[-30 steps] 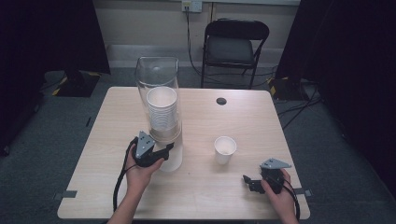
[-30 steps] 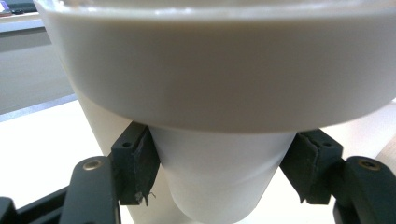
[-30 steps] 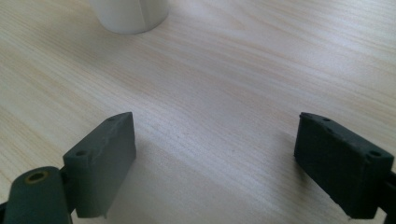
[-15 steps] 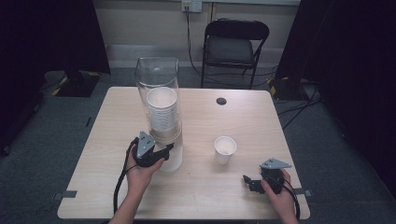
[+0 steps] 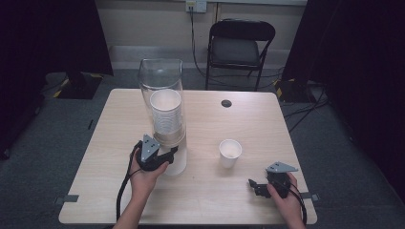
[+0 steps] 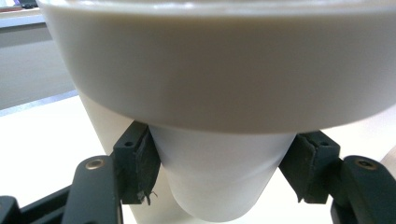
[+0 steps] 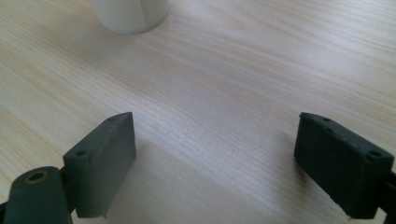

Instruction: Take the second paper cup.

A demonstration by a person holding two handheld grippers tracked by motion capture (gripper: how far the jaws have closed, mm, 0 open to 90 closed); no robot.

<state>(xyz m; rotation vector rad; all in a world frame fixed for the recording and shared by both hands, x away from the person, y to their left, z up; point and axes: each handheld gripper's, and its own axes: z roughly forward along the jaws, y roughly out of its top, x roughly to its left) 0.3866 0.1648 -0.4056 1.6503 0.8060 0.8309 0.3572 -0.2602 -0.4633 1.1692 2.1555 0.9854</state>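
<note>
1. Pulling the lowest paper cup (image 6: 219, 172) out from under the dispenser stack (image 5: 165, 114) looks like the step in hand. Risk: a skewed pull may drag a second nested cup along, since the wider band of the cup above sits right over the pads.
2. Risk: a hard squeeze may dent the thin cup wall. The left pad (image 6: 140, 163) already presses the wall; the right pad looks at or just off it.
3. Risk: a sideways tug may rock the clear tube (image 5: 161, 81), which stands upright on the table (image 5: 286, 129).
4. Left gripper (image 5: 165, 156): closed around the cup at the tube's base, jaws spread to cup width, gripping below the rim band.
5. Right gripper (image 7: 224, 163): jaws wide apart, holding nothing, low over bare wood near the table's right front.
6. A loose white cup (image 5: 230, 152) stands upright between the grippers, apart from both.
</note>
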